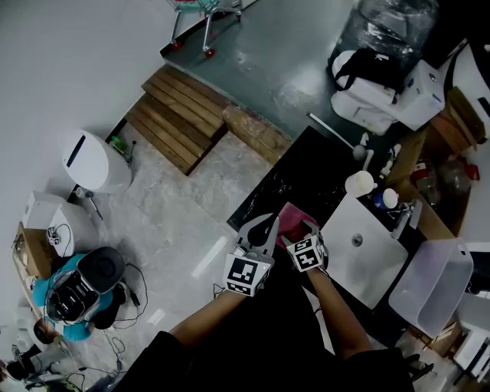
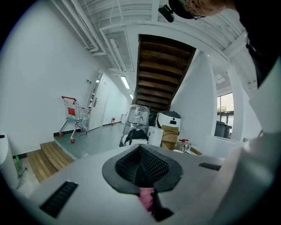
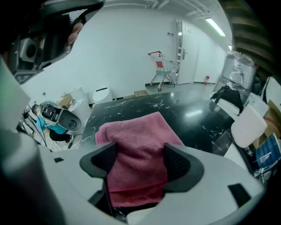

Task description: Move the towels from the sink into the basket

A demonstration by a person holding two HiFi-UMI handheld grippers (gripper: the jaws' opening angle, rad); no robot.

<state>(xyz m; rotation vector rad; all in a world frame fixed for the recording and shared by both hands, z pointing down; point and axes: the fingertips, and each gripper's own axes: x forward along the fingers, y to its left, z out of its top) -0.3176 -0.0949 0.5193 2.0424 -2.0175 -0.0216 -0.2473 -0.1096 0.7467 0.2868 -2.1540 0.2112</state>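
A pink towel (image 1: 292, 215) lies folded on the black countertop (image 1: 306, 164), just left of the white sink (image 1: 380, 280). In the left gripper view, my left gripper (image 2: 141, 165) is shut, and a strip of the pink towel (image 2: 146, 198) is pinched at the base of its jaws. My right gripper (image 3: 140, 160) stands open over the towel (image 3: 136, 136); the cloth lies between its two pads without being pressed. From the head view both grippers, left (image 1: 268, 227) and right (image 1: 303, 230), sit side by side at the towel's near edge.
A translucent white basket (image 1: 432, 279) stands right of the sink. A faucet (image 1: 403, 218), bottles and a white cup (image 1: 359, 183) crowd the sink's far side. A water bottle (image 1: 387, 23) and wooden steps (image 1: 180, 115) lie beyond the counter.
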